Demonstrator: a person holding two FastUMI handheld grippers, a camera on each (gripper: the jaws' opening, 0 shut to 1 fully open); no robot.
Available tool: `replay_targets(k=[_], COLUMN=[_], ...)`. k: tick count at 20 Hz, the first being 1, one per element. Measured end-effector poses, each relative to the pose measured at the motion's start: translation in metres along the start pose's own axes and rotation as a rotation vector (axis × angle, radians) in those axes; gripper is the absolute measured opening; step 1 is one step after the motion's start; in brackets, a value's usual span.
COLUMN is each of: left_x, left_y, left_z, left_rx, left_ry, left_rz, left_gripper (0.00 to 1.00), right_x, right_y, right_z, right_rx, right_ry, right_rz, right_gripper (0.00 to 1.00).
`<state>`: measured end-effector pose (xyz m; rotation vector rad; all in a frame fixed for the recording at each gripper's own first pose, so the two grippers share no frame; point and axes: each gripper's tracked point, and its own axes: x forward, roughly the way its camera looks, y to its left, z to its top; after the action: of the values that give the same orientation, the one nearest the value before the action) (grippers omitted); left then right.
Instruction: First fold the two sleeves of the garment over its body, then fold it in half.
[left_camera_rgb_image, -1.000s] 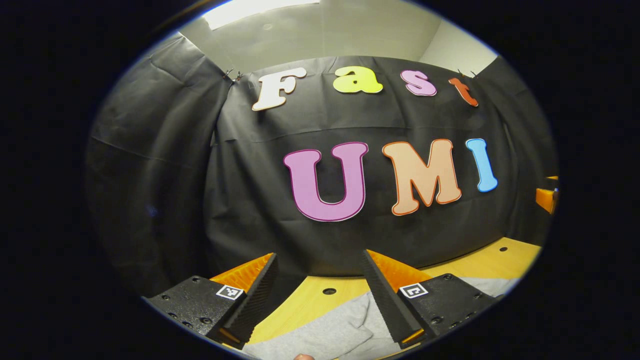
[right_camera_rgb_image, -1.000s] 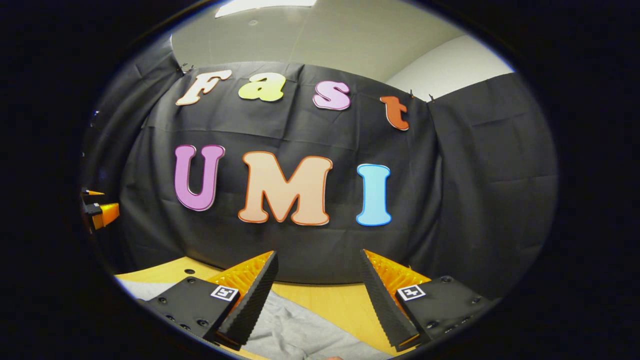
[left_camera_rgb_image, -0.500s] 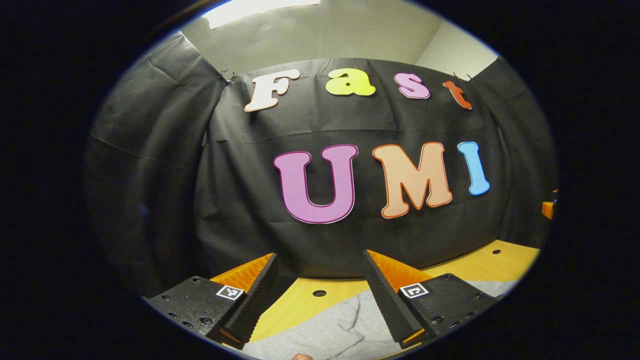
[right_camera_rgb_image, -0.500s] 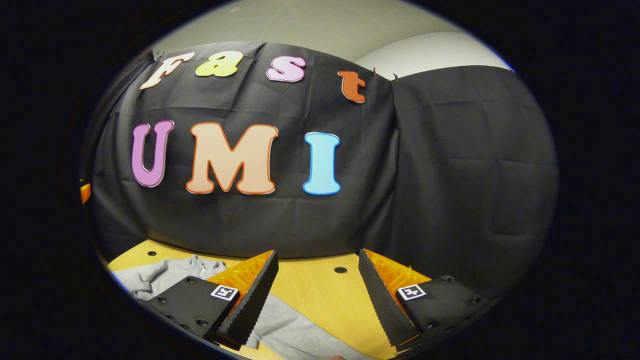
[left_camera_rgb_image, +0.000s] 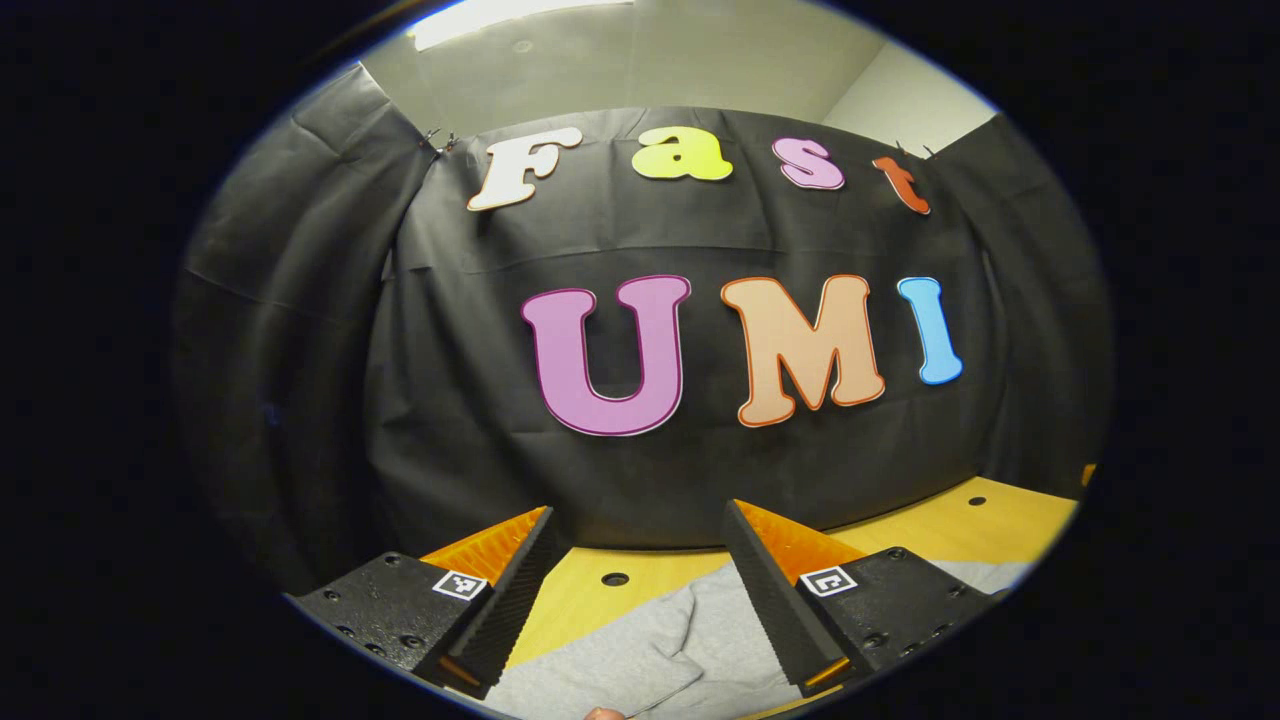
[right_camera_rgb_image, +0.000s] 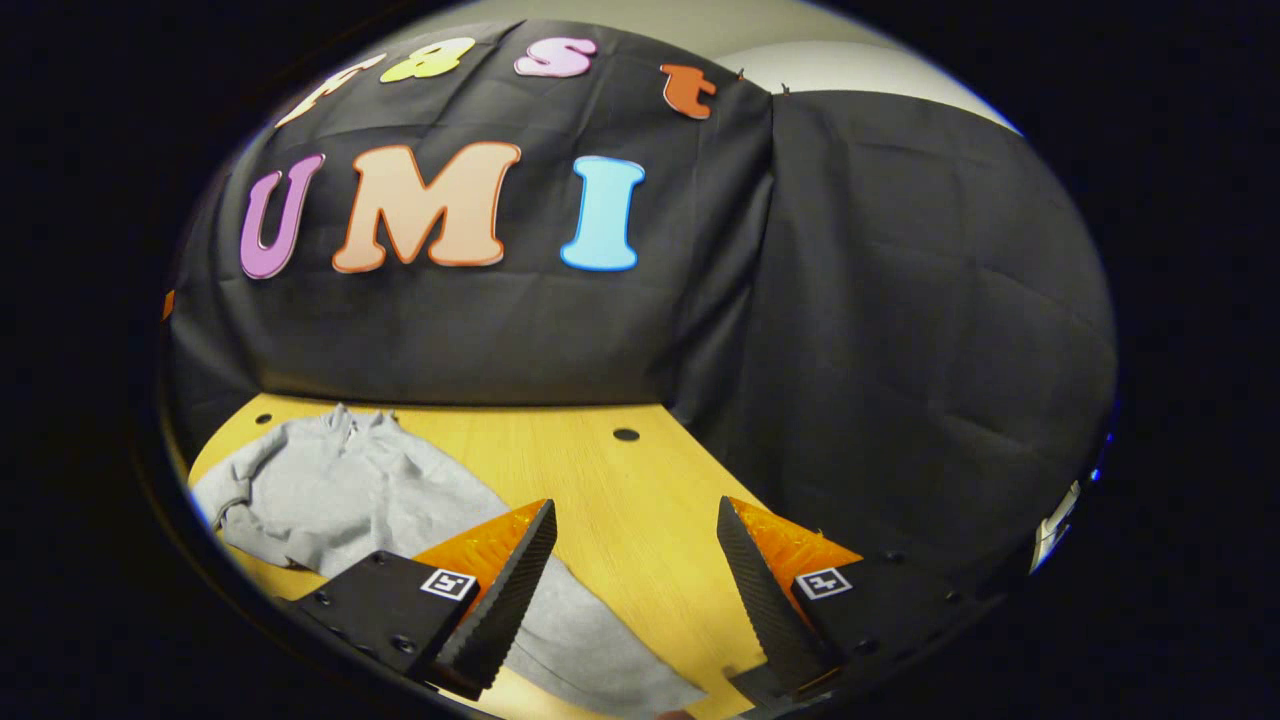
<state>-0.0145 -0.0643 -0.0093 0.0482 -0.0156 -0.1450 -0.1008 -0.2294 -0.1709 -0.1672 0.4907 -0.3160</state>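
Site: staged recording booth inside a plain room, not a home. Evidence: black cloth backdrop (left_camera_rgb_image: 480, 420) hung on three sides w/ clips at the top corners; pale wall and ceiling (left_camera_rgb_image: 700, 60) above it, w/ a bright ceiling light panel (left_camera_rgb_image: 500, 12); light wooden worktop (right_camera_rgb_image: 600, 480) w/ round drilled holes, a fixture-type bench rather than household furniture

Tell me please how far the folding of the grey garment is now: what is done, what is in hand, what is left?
Done: nothing visible; the grey garment lies loosely spread on the wooden table. In hand: nothing; the left gripper and right gripper are both open above the cloth, gripping nothing. Left: both sleeve folds, then the fold in half.
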Motion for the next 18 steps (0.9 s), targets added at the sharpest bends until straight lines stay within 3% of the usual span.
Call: replay_targets(k=[5,10,18], left_x=[0.006,0.01,0.013], left_y=[-0.01,-0.017,-0.038], left_z=[-0.001,-0.008,-0.007], left_rx=[0.002,0.001,0.018], left_ry=[0.006,0.027,0.036], left_rz=[-0.022,-0.031,-0.051], left_gripper=[0.97,0.97,1.0], right_x=[0.002,-0.004,-0.016], right_y=[-0.013,-0.015,-0.014], right_z=[-0.068,-0.138,-0.199], right_rx=[-0.044,0.013,0.002], right_ry=[0.155,0.363,0.553], right_rz=[-0.005,0.026,0.067], right_gripper=[1.0,1.0,1.0])
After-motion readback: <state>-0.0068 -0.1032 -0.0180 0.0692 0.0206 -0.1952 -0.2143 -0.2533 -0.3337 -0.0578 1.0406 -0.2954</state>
